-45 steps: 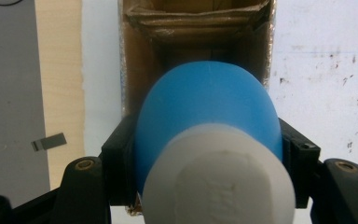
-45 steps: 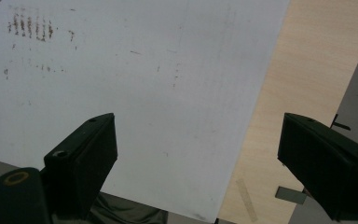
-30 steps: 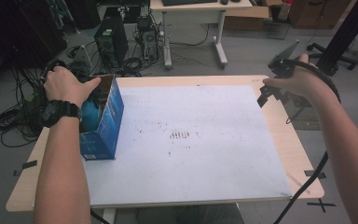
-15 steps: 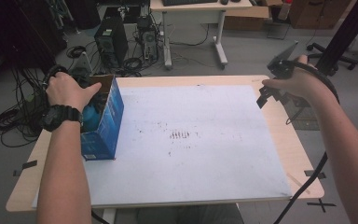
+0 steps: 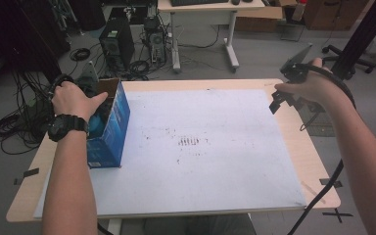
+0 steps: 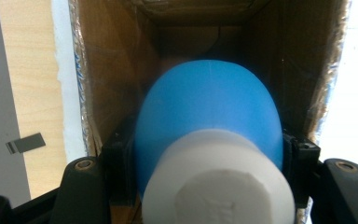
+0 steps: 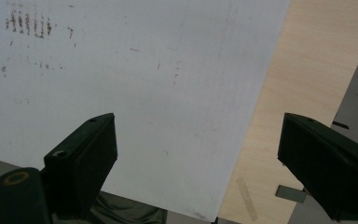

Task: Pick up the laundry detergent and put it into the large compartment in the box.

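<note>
Left gripper (image 6: pixel 205 154), clamped on the blue bottle (image 6: pixel 207 121), has sunk deeper into the box (image 5: pixel 108 128); right gripper (image 7: pixel 196 158) idles open.

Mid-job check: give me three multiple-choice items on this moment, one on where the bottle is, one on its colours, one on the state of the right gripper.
1. Where is the bottle?
A. Inside the open blue carton
B. Lying on the white sheet
C. On the floor

2. What colours is the bottle?
A. Red with a black cap
B. Blue with a white cap
C. All green

3. How does the right gripper stand?
A. Shut on the carton
B. Shut on a cloth
C. Open, holding nothing

Answers:
1 A: the left gripper holds the bottle between the brown inner walls of the carton.
2 B: blue body, white cap.
3 C: the right gripper has its jaws wide apart above the white sheet.
</note>
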Demonstrator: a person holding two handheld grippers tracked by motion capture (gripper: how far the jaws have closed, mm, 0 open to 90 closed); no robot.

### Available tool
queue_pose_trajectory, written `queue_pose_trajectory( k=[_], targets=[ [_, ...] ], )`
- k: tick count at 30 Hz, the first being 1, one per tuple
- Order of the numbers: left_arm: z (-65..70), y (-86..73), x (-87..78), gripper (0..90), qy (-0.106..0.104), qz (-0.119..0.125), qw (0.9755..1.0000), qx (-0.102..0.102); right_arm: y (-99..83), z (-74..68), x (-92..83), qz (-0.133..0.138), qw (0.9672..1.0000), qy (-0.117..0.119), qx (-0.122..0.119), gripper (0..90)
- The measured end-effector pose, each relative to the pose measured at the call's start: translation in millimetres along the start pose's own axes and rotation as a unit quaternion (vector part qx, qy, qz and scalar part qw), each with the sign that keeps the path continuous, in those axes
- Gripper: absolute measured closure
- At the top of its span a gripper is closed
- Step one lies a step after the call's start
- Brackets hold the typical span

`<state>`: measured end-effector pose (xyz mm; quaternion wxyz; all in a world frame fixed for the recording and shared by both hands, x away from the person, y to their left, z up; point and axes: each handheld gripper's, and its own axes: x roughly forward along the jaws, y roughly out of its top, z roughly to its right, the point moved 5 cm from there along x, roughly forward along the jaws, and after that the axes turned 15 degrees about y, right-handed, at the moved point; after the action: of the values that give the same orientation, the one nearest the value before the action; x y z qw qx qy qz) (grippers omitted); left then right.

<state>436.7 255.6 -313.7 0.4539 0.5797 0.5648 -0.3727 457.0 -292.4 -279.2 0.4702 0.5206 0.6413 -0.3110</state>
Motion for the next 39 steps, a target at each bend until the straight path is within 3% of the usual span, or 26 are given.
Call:
queue_pose_trajectory(
  k=[39],
  targets=[
    [4.2,0.5,16.1,37.4,0.001,-0.007,1.0000,0.006,0.1,-1.2,3.6,-0.004,1.0000,-0.002,-0.001,11.9]
  ],
)
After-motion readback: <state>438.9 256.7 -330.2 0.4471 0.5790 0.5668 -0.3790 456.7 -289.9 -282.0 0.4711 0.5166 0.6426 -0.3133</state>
